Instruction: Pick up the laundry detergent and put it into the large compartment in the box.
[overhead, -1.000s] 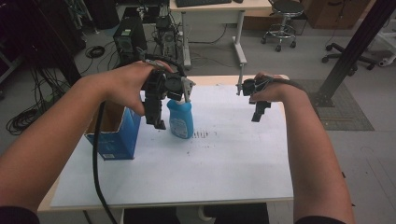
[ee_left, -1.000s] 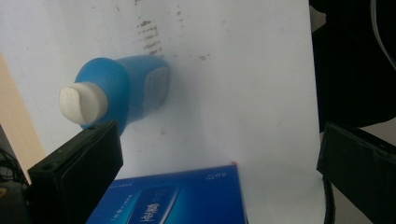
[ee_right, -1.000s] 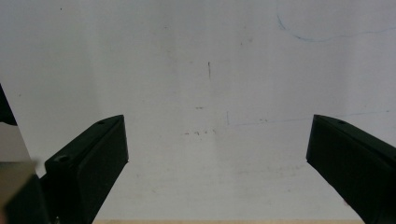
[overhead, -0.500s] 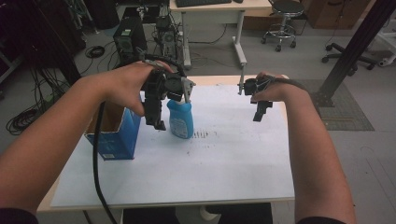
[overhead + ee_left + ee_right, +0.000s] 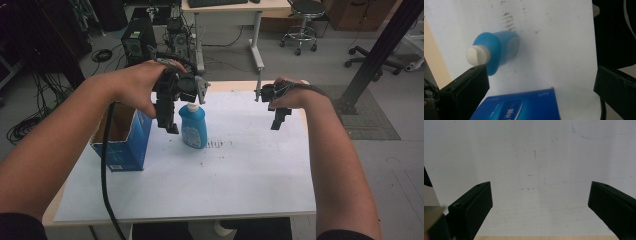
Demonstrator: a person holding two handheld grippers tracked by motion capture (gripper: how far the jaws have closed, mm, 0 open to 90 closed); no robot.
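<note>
Beside the open blue box [image 5: 122, 137], the blue bottle [image 5: 193, 125] stands where it stood a second ago, with the left gripper [image 5: 172, 117] spread beside it and the right gripper [image 5: 278, 117] spread apart, so no grasp yet.

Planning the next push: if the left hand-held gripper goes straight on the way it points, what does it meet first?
Probably the white sheet beside the blue bottle; the open jaws look past its cap. Depth unclear.
</note>
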